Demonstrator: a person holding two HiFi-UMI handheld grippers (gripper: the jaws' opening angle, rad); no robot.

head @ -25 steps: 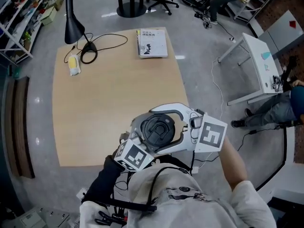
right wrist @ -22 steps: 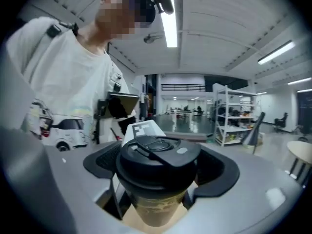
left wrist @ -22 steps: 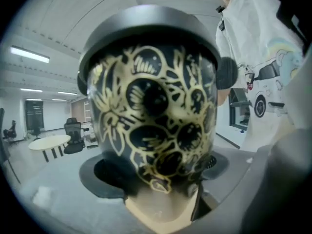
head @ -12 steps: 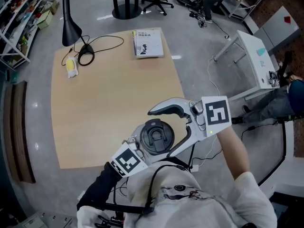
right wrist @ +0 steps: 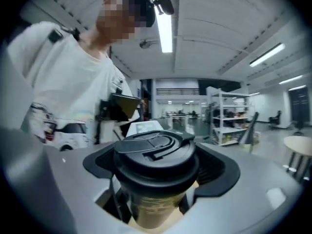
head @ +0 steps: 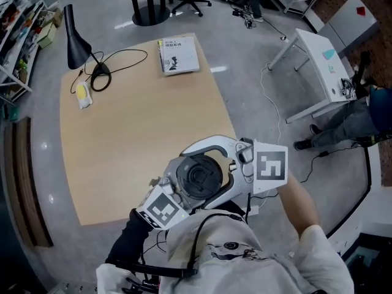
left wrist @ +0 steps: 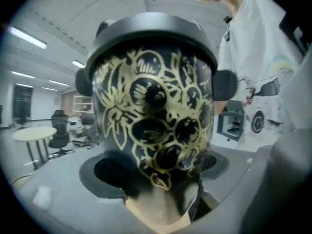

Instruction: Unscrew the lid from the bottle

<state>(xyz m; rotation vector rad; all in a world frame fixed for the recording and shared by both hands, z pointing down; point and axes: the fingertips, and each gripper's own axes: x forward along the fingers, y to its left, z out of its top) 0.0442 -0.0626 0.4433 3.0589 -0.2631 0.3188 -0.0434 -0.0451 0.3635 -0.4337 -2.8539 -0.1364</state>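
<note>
A black bottle [left wrist: 151, 130] with a gold flower pattern is held up in front of the person's chest, over the table's near edge. My left gripper [left wrist: 156, 167] is shut on its body; in the head view this gripper [head: 174, 196] sits under the lid, its marker cube at lower left. The black lid [head: 199, 176] faces the head camera. My right gripper [head: 207, 169] reaches in from the right, one jaw on each side of the lid [right wrist: 155, 155]. Its jaws are closing, and the pads [right wrist: 105, 162] touch the lid's rim.
A wooden table [head: 122, 121] carries a black desk lamp [head: 76, 41] with its cable, a small yellow object [head: 82, 95] and a book [head: 179, 55] along the far edge. A white desk [head: 318, 60] and a seated person [head: 361, 121] are at the right.
Half a second ago the right gripper stood wider and off to the lid's right. It has come back over the lid and narrowed round it. The left gripper still holds the bottle.
</note>
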